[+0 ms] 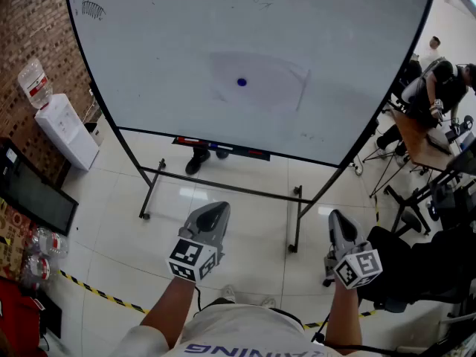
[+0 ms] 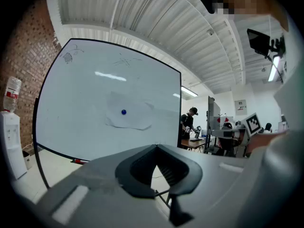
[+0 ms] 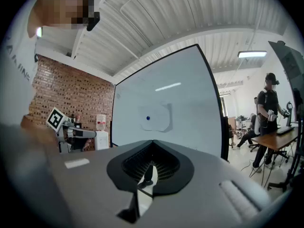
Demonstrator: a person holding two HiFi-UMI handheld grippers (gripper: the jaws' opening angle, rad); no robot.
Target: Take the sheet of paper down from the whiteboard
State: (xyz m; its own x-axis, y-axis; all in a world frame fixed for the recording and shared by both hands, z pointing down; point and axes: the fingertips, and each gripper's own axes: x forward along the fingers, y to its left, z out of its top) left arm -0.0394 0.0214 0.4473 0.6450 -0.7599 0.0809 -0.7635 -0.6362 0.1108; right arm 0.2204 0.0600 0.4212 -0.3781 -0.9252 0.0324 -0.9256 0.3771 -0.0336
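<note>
A white sheet of paper (image 1: pixel 260 80) hangs in the middle of the whiteboard (image 1: pixel 149 73), pinned by a small blue magnet (image 1: pixel 242 82). The sheet (image 2: pixel 127 115) and its magnet (image 2: pixel 123 112) also show in the left gripper view, and the same paper (image 3: pixel 156 117) in the right gripper view. My left gripper (image 1: pixel 213 216) and right gripper (image 1: pixel 341 227) are held level, well short of the board and below it. Both are shut, with nothing between the jaws.
The whiteboard stands on a black metal frame (image 1: pixel 223 188) with a marker tray (image 1: pixel 219 149). A water dispenser (image 1: pixel 65 129) is at the left by the brick wall. Desks with seated people (image 1: pixel 439 88) are at the right. Yellow-black tape (image 1: pixel 97 292) runs along the floor.
</note>
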